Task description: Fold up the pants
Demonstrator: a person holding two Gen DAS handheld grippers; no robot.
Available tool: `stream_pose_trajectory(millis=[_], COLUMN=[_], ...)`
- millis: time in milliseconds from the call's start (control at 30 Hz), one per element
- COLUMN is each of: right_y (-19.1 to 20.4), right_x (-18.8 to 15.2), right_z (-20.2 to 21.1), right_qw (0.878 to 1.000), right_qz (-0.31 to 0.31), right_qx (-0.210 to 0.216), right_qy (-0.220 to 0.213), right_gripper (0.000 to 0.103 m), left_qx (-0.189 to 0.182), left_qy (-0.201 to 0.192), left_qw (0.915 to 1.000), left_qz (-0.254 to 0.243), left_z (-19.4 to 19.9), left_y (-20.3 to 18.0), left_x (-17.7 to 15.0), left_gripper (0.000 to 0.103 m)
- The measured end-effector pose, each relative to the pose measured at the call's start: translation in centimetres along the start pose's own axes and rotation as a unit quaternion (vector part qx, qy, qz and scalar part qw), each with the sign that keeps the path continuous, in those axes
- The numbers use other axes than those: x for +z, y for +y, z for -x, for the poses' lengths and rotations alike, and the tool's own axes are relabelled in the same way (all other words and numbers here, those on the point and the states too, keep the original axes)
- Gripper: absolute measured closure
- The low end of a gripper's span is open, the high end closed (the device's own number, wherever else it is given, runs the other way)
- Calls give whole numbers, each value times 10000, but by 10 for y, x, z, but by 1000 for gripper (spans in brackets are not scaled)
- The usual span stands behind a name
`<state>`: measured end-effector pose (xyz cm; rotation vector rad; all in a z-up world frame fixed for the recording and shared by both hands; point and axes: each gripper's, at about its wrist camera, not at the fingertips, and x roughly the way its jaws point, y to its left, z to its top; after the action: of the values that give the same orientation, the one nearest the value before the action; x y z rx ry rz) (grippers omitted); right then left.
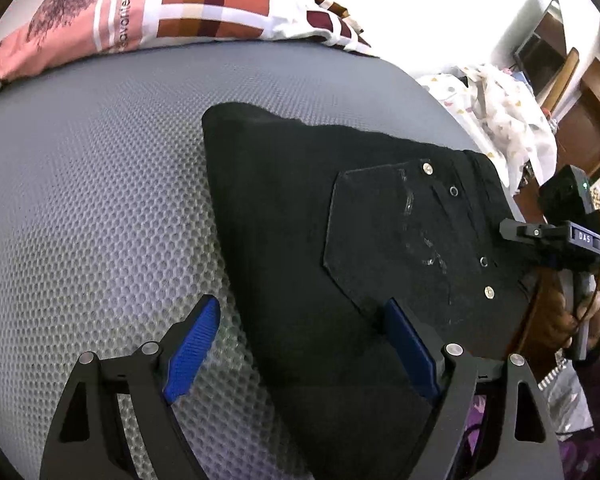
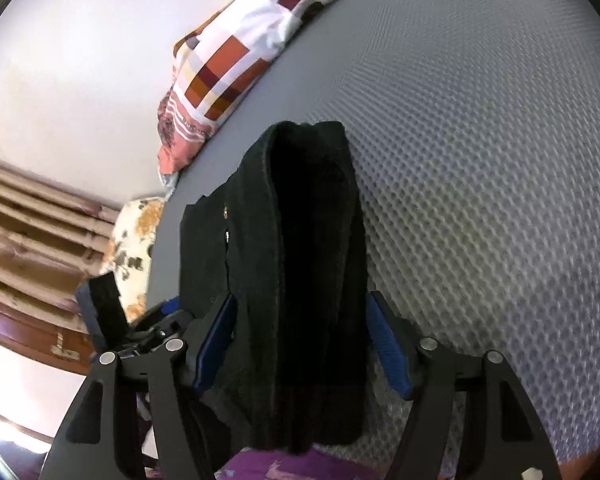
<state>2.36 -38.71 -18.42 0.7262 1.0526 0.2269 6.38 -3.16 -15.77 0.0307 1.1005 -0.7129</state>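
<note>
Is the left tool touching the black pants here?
Cannot tell. In the left wrist view the left tool stands open over the black pants, one finger overlapping fabric, but neither contact nor gap shows.

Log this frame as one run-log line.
pants: black, folded, on grey mattress | left gripper: open over pants | right gripper: open, straddling pants

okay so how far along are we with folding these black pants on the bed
Mostly done, it looks: the black pants lie as a compact folded stack on the grey mattress, back pocket facing up. In hand: nothing is gripped. The left gripper is open over the stack's edge, and the right gripper is open, straddling the folded end. Left: perhaps one more fold or some smoothing; I can't tell whether another is planned.
</note>
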Motion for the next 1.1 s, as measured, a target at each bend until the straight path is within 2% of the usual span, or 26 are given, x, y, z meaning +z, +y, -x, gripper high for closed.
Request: stream_pose_trajectory(millis=[100,167,233,467,600,800,1100], right_y=[6,8,7,-1,-18,-18,-9], right_x=[2,3,3,0,3,8,12], right_z=[-5,-8,-9,-5,0,0,-8], right_qw=[9997,9992,9993,9995,9992,9987,9992], right_qz=[204,345,337,300,-119,-217,-2], right_qx=[-118,-179,-128,44,391,423,380], right_qy=[11,61,65,25,36,154,101], right_gripper=[43,51,52,53,55,54,52], left_qx=[85,105,230,405,533,633,758], left_qy=[-59,-64,-60,-27,-12,-17,-2], left_qw=[9999,9997,9993,9985,9975,9966,9954], left_qz=[-94,-188,-277,-356,-467,-528,-588], left_z=[-3,-6,-9,-14,-15,-17,-18], left_y=[-4,-8,-12,-15,-20,-22,-26], left_x=[2,4,6,10,11,11,13], left_gripper=[21,22,22,22,22,21,19])
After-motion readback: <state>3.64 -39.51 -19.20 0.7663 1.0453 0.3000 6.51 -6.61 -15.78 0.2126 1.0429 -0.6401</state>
